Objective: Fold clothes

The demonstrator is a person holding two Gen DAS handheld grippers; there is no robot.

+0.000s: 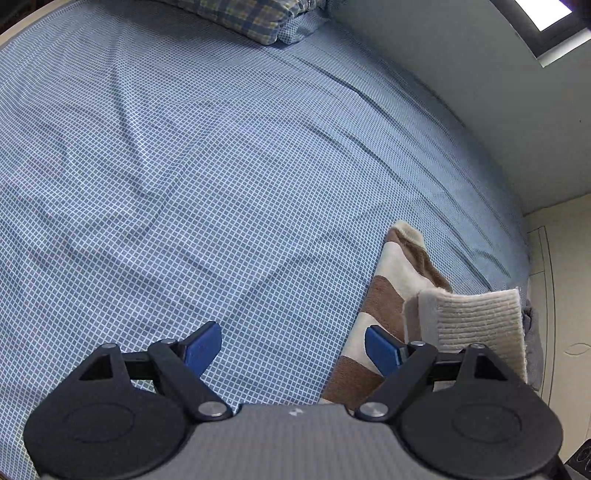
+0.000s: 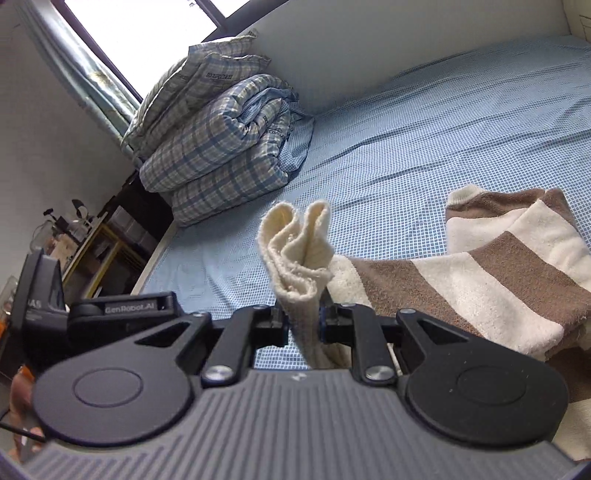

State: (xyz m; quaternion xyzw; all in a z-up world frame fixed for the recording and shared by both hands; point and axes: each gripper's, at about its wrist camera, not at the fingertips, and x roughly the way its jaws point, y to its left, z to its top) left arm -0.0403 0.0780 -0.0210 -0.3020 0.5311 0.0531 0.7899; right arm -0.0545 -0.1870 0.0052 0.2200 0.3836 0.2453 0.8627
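A brown and cream striped sweater (image 1: 391, 280) (image 2: 491, 273) lies on the blue checked bed sheet (image 1: 221, 166) (image 2: 424, 129). My right gripper (image 2: 303, 318) is shut on the sweater's cream ribbed hem (image 2: 299, 254), which bunches up between the pads and stands lifted off the bed. In the left wrist view that ribbed hem (image 1: 476, 321) hangs raised at the right. My left gripper (image 1: 291, 347) is open over the sheet at the sweater's left edge, its blue pads (image 1: 203, 347) holding nothing; the right pad hovers over the sweater.
A folded plaid quilt (image 2: 221, 147) (image 1: 255, 18) is stacked at the head of the bed by the window (image 2: 147, 33). A pale wall (image 1: 480, 92) runs along the bed's far side. Shelves with clutter (image 2: 85, 240) stand beyond the bed's left edge.
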